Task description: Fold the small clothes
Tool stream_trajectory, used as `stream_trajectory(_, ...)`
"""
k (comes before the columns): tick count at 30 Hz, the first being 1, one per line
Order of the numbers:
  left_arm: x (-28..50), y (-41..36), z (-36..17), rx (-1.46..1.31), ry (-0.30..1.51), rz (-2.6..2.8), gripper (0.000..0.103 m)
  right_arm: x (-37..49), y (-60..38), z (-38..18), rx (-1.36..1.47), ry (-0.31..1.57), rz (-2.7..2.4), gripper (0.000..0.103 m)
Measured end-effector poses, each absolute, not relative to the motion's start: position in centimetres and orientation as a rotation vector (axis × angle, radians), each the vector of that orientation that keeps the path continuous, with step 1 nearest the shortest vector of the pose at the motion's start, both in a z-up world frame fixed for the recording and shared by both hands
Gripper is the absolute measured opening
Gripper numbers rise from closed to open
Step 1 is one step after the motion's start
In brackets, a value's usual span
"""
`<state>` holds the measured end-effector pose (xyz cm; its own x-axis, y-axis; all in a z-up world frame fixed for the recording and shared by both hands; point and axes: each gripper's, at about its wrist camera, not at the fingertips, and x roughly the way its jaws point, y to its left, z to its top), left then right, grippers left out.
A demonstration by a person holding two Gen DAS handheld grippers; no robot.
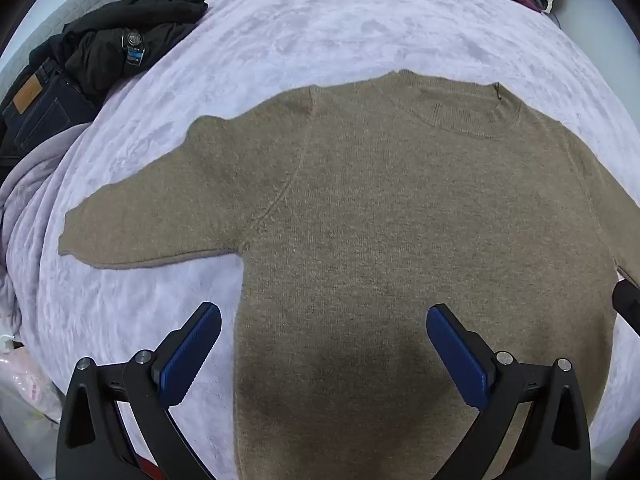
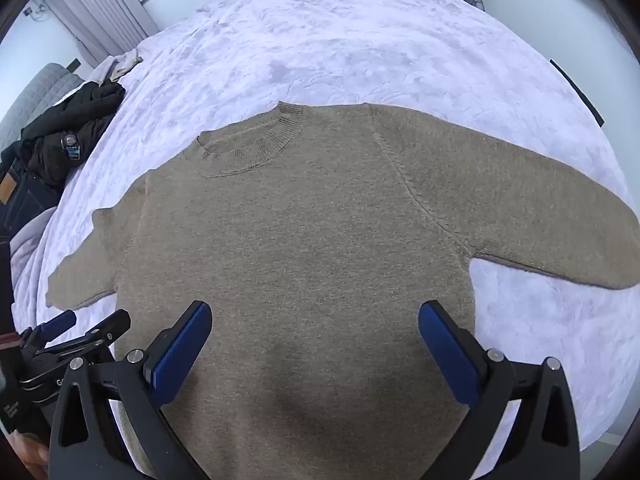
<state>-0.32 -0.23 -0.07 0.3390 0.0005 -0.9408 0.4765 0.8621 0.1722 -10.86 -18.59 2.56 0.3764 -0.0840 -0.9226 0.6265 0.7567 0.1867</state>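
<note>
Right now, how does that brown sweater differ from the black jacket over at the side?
The brown sweater lies spread flat, sleeves out, in the middle of the lilac blanket; the black jacket is crumpled in a heap at the blanket's edge. The sweater is a plain fuzzy knit, while the jacket looks smoother and carries a small badge. Both lie untouched, and neither is folded yet.

1. The left hand-held gripper [image 1: 324, 328] was wide open. Its two blue fingers [image 1: 192, 354] were far apart and held nothing.
2. The right hand-held gripper [image 2: 315, 326] was wide open too. Its blue fingers [image 2: 182, 354] gripped nothing.
3. The left hand-held gripper showed low at the left edge of the right wrist view, beside the right one.
</note>
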Motion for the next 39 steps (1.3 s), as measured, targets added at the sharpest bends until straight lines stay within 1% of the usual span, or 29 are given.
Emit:
stream_trajectory(3, -1.9, 0.3, -0.5, 0.450, 1.174, -0.370, 0.103, -10.7, -18.5, 2.6, 0.563, 1.090, -0.488, 0.103)
stream_trajectory(6, -1.1, 0.8, -1.1, 0.421, 1.241, -0.381, 0.103, -11.1, -18.9, 2.0, 0.558, 1.093, -0.482, 0.103)
stream_trajectory(13, -0.8, -0.2, -2.0, 0.411, 1.286, -0.361, 0.103, -10.5, -19.2, 1.7, 0.532, 1.132, -0.506, 0.103)
stream_trajectory(39, -0.6, -0.2, -3.0, 0.421, 1.335, -0.349, 0.103, -10.7, -19.4, 0.8, 0.557, 1.158, -0.508, 0.103)
